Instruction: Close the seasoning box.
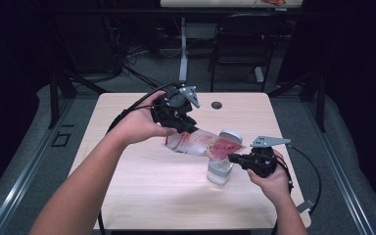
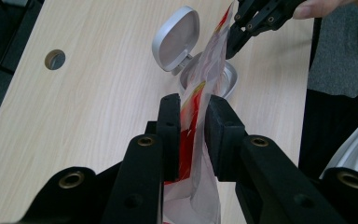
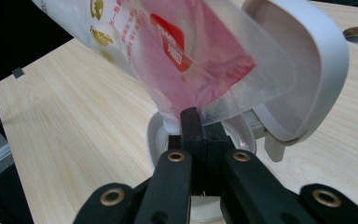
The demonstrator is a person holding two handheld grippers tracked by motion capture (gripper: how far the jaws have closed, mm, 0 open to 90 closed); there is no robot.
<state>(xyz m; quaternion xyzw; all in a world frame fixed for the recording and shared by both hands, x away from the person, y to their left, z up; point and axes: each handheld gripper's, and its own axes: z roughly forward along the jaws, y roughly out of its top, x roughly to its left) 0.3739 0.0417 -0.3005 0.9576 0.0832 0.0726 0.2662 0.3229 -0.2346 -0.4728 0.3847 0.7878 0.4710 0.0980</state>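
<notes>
1. I held the bag (image 1: 200, 143) slung between my two grippers above the jar (image 1: 220, 170), tilted so its low corner hung over the jar's mouth; my guess is that this slope was meant to let the contents slide in.
2. My right gripper (image 1: 232, 157) was clamped tight on that low corner, keeping the mouth of the bag aimed into the jar.
3. My left gripper (image 1: 188, 128) carried the higher end. Its jaws stood on either side of the bag, a sliver of gap showing at one pad, so I cannot tell how firmly they pressed.
4. The jar stood on the table (image 1: 142, 186), near its right side, with its hinged lid (image 1: 231, 135) thrown back out of the way.
5. The left gripper view showed that slack at the pads and the jar's open rim (image 2: 230, 79) behind the bag.
6. The right gripper view showed the bag's clear corner (image 3: 242, 100) dipping into the opening, right against the lid.
</notes>
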